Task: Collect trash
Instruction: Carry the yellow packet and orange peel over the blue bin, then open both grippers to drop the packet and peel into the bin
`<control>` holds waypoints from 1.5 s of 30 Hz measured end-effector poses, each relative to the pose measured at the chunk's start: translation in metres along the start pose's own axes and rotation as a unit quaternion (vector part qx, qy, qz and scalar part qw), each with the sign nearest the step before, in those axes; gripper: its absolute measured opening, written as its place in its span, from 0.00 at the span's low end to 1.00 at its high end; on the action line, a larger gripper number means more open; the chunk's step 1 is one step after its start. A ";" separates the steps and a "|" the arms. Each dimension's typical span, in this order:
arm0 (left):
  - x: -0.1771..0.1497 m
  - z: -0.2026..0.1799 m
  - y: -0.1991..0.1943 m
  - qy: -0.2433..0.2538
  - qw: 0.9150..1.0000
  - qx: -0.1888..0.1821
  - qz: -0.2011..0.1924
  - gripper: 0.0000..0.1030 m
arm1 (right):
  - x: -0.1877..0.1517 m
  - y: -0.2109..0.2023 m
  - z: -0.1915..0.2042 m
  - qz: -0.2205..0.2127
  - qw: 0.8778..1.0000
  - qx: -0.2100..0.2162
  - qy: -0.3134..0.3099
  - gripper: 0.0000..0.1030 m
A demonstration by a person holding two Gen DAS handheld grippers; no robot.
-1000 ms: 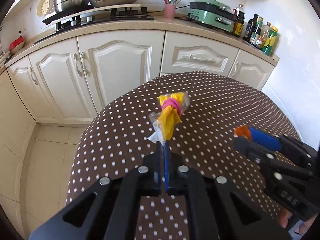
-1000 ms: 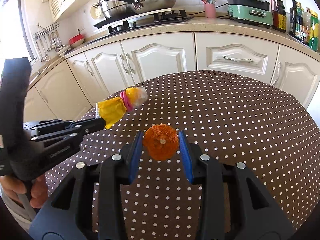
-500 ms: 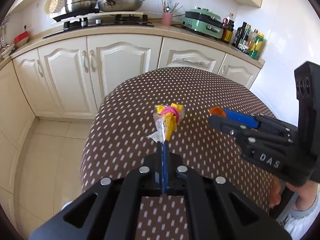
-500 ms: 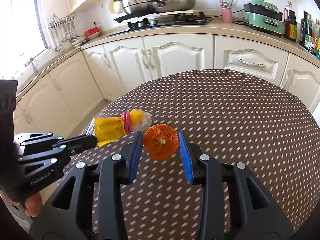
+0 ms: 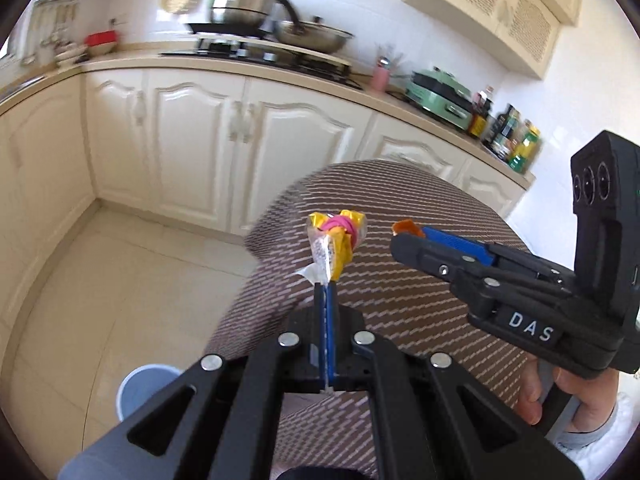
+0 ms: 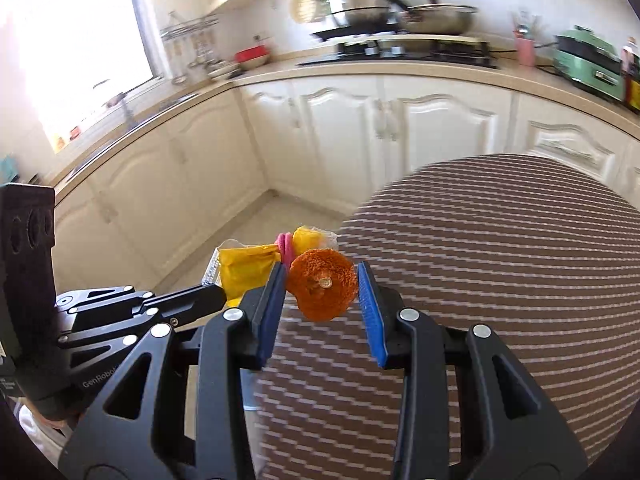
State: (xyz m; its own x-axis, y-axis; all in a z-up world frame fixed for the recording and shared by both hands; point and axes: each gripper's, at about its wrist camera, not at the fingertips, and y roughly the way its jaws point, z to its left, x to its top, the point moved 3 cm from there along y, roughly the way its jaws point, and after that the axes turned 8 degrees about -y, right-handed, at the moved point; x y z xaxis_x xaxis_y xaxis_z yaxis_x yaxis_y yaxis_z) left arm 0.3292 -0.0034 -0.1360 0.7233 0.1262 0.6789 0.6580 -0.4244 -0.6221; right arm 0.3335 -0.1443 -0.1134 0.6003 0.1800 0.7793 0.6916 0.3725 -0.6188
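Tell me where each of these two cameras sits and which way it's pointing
Left wrist view: sits on the left gripper, looking along its shut fingers at the yellow wrapper, the polka-dot table, the cabinets and a blue bin on the floor; the right gripper and its hand show.
Right wrist view: sits on the right gripper, looking past the orange peel at table edge, floor and counter; the left gripper shows.
Shared: wrapper, peel, table, stove.
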 end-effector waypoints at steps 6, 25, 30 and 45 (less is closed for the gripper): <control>-0.019 0.081 -0.042 -0.052 0.997 0.054 -0.021 0.00 | 0.007 0.047 0.082 0.022 0.998 0.045 -0.034 0.35; -0.125 0.306 0.037 -0.216 0.955 0.184 0.085 0.00 | -0.084 0.249 0.213 0.190 0.976 0.090 -0.058 0.35; -0.144 0.325 0.068 -0.224 0.950 0.188 0.107 0.02 | -0.103 0.277 0.203 0.214 0.972 0.078 -0.048 0.35; -0.153 0.344 0.091 -0.239 0.940 0.203 0.134 0.41 | -0.132 0.311 0.200 0.245 0.966 0.075 -0.024 0.35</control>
State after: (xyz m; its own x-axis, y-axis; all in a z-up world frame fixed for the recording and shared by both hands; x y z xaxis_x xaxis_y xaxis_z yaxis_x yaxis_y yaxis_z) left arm 0.3504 0.2466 -0.4309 0.8229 0.4924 0.2837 0.3938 -0.1343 -0.9093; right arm 0.3894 0.1302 -0.3891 0.8193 0.4084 0.4023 0.2609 0.3593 -0.8960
